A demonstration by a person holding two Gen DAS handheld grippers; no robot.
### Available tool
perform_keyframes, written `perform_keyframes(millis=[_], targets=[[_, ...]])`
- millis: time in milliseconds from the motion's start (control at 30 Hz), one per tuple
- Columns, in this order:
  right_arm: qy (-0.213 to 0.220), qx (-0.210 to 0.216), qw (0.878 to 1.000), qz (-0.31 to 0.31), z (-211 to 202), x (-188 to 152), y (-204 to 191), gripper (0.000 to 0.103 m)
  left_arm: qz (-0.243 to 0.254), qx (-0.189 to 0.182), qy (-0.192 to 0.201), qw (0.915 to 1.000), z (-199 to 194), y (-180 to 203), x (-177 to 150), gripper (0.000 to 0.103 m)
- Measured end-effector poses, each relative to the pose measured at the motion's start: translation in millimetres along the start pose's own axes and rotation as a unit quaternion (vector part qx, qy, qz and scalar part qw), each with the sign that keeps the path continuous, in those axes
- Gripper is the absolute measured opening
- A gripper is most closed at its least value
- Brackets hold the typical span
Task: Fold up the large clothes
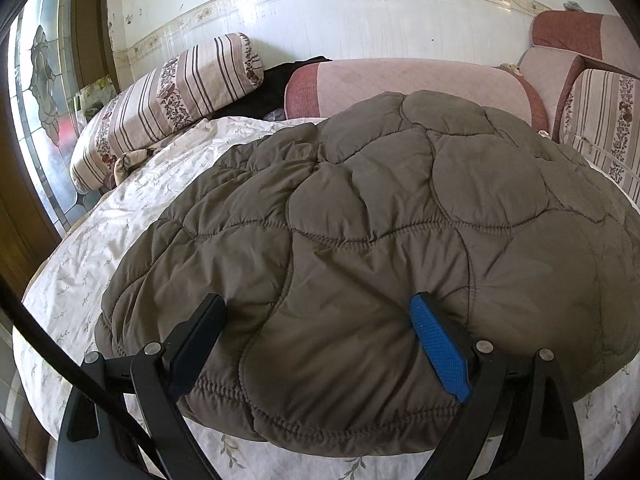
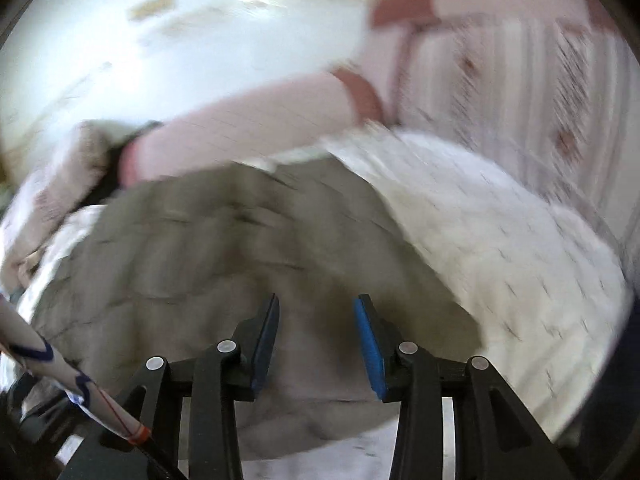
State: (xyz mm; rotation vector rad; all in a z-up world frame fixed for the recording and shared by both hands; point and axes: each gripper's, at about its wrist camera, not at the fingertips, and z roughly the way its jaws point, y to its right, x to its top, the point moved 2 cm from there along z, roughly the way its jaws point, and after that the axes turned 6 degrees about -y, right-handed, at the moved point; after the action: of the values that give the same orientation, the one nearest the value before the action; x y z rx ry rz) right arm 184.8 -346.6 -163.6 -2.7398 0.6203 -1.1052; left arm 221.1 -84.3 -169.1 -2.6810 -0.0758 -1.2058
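A large brown quilted jacket (image 1: 380, 240) lies in a folded, puffy heap on the white floral bed sheet (image 1: 132, 216). My left gripper (image 1: 318, 300) is open, its fingers pressed onto the jacket's near part with padded fabric bulging between them. In the right wrist view, which is motion-blurred, the same jacket (image 2: 192, 248) lies on the sheet (image 2: 500, 240). My right gripper (image 2: 316, 300) is open and empty just above the jacket's near edge.
A striped floral bolster (image 1: 168, 100) lies at the back left by a glass door (image 1: 40, 80). A pink cushion (image 1: 400, 80) runs along the white wall. More cushions (image 1: 580, 60) stack at the back right. Dark clothing (image 1: 276, 80) lies between bolster and cushion.
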Motion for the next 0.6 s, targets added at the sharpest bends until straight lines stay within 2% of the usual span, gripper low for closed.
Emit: perform_keyframes(millis=[100, 300, 467, 567, 600], targets=[[-0.037, 0.019, 0.999, 0.033, 14.6, -0.9, 14.5, 0.039, 0.0, -0.002, -0.002, 1.0, 0.5, -0.2, -0.5, 0.093], [-0.065, 0.006, 0.998, 0.02, 30.6, -3.7, 11.8, 0.04, -0.009, -0.017, -0.001, 0.9998, -3.1, -6.9, 1.5, 0.093], [-0.067, 0.011, 0.997, 0.023, 29.1, -5.8, 14.1, 0.04, -0.042, 0.012, 0.05, 0.9978, -24.5, -36.8, 17.3, 0.093], [-0.067, 0.012, 0.997, 0.022, 29.0, -4.6, 14.0, 0.04, -0.071, 0.032, 0.026, 0.9966, -9.3, -60.9, 24.2, 0.093], [-0.068, 0.012, 0.997, 0.022, 29.2, -4.3, 13.9, 0.04, -0.08, 0.031, -0.005, 0.9963, 5.8, -68.7, 23.7, 0.093]])
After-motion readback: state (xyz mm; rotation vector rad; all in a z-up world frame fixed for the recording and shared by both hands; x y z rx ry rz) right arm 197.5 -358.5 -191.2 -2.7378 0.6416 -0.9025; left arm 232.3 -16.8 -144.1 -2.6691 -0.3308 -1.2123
